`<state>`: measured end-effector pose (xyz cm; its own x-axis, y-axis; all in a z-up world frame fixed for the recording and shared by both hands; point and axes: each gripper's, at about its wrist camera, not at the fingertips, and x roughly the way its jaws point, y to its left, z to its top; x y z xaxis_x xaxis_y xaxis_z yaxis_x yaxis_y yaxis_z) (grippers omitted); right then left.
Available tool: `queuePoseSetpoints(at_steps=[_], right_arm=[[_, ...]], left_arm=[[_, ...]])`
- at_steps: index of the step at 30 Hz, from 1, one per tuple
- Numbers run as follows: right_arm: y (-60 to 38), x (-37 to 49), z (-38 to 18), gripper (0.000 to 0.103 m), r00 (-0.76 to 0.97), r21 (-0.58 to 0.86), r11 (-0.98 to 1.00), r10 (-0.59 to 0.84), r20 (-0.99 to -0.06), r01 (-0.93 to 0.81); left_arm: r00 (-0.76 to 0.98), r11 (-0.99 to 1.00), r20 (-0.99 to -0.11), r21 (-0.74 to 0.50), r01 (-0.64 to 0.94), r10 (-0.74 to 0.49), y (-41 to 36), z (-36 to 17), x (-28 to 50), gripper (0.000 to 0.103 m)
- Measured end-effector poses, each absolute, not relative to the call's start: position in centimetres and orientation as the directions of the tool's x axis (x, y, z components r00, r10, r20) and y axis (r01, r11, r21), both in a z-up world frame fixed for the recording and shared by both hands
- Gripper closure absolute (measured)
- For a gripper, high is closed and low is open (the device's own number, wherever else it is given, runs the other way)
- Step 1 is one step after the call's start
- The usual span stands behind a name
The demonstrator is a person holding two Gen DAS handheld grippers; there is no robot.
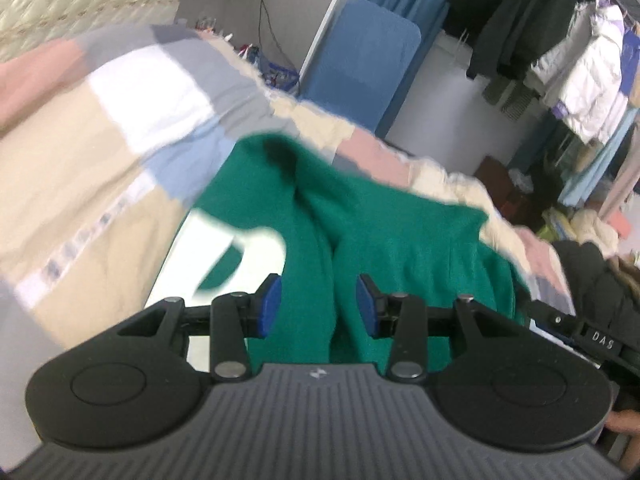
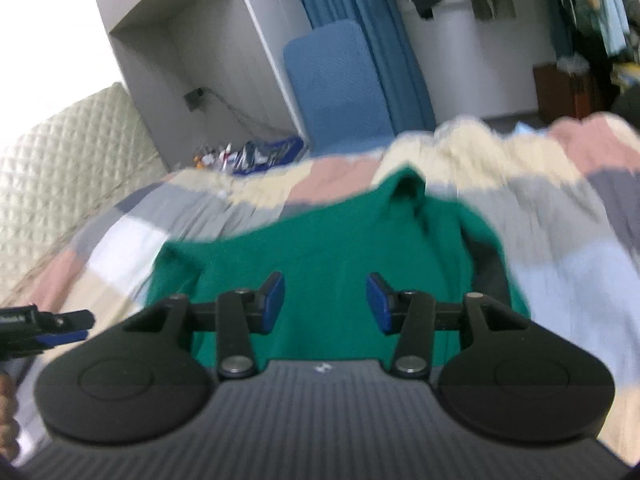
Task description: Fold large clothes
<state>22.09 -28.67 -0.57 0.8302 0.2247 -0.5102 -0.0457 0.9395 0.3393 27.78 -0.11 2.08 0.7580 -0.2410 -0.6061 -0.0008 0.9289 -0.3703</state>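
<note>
Green fabric fills the middle of both views: a green garment (image 1: 380, 240) lies spread on a bed covered by a patchwork bedspread (image 1: 100, 152) of pink, beige, grey, white and pale blue blocks. In the left wrist view a large white letter print (image 1: 224, 248) shows on the garment's left part, and a fold or seam runs up its middle toward a dark, bunched spot near the far edge. The left gripper (image 1: 318, 304) hangs above the cloth with its blue pads apart and nothing between them; the garment shows through the gap without touching either pad. At the right edge of that view part of the other tool and a dark padded sleeve (image 1: 600, 280) show.

In the right wrist view the garment (image 2: 320, 248) lies flat below, with a collar or hood bunched at its far edge and a dark strip along its right side. The right gripper (image 2: 325, 302) also stands partly open and empty over the cloth. The left gripper's tip (image 2: 60, 326) shows at the left edge.

Behind the bed stand a blue padded board (image 2: 336, 88) against a grey wall, a blue curtain (image 2: 360, 8), a quilted headboard (image 2: 60, 152) and clothes on a rail (image 1: 580, 60). Both views are blurred
</note>
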Motion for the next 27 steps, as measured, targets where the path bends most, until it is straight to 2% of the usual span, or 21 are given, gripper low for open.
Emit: queuePoseSetpoints(at_steps=[3,6,7,8,12,16,19,21,22,23,24,25,26,27], right_arm=[[-28.4,19.1,-1.8,0.05,0.811,0.351,0.935,0.245,-0.531,-0.053],[-28.0,17.0,-3.1,0.032,0.793,0.353,0.934,0.252,-0.554,-0.051],[-28.1,16.6,-3.6,0.022,0.79,0.357,0.933,0.25,-0.56,-0.042],[-28.0,16.2,-4.4,0.016,0.784,0.361,0.932,0.247,-0.57,-0.031],[-27.1,16.2,-7.3,0.015,0.728,0.342,0.94,0.24,-0.642,-0.009],[-24.9,17.5,-9.3,0.015,0.701,0.255,0.963,0.243,-0.671,-0.09],[-23.3,19.3,-10.8,0.014,0.676,0.204,0.973,0.222,-0.702,-0.107],[-22.6,20.4,-11.3,0.018,0.668,0.168,0.981,0.19,-0.719,-0.098],[-22.4,21.0,-11.4,0.026,0.67,0.166,0.982,0.181,-0.72,-0.087],[-22.4,21.6,-11.3,0.044,0.675,0.17,0.983,0.173,-0.718,-0.071],[-22.5,22.2,-11.0,0.052,0.678,0.169,0.984,0.163,-0.716,-0.058],[-22.5,23.1,-10.5,0.068,0.687,0.163,0.985,0.153,-0.71,-0.051],[-22.5,23.7,-9.9,0.08,0.701,0.144,0.988,0.138,-0.7,-0.05],[-22.4,24.5,-9.2,0.082,0.716,0.126,0.99,0.129,-0.686,-0.059]], left_arm=[[0.76,0.94,-0.606,-0.341,0.018,-0.235,-0.3,0.7,23.5,0.054],[0.758,0.955,-0.615,-0.294,0.036,-0.217,-0.7,-0.8,20.5,0.053],[0.758,0.96,-0.617,-0.277,0.044,-0.212,-0.9,-1.4,19.8,0.051],[0.756,0.965,-0.621,-0.259,0.053,-0.208,-1.1,-2.0,19.0,0.05],[0.762,0.971,-0.617,-0.227,0.067,-0.197,-1.2,-3.4,18.1,0.049],[0.766,0.96,-0.6,-0.268,0.076,-0.228,-0.5,-3.3,19.2,0.048],[0.782,0.963,-0.583,-0.255,0.08,-0.22,0.1,-3.5,20.1,0.047],[0.779,0.958,-0.581,-0.274,0.085,-0.236,0.7,-4.0,20.7,0.047],[0.777,0.953,-0.579,-0.291,0.084,-0.245,0.9,-4.3,20.9,0.047],[0.779,0.947,-0.574,-0.31,0.079,-0.253,1.3,-4.5,21.1,0.047],[0.78,0.944,-0.572,-0.323,0.07,-0.254,1.6,-4.7,21.3,0.047],[0.781,0.939,-0.569,-0.338,0.062,-0.257,1.9,-4.8,21.5,0.047],[0.784,0.933,-0.563,-0.355,0.058,-0.263,2.1,-4.8,21.7,0.047],[0.784,0.929,-0.561,-0.365,0.054,-0.266,2.2,-4.8,21.8,0.047]])
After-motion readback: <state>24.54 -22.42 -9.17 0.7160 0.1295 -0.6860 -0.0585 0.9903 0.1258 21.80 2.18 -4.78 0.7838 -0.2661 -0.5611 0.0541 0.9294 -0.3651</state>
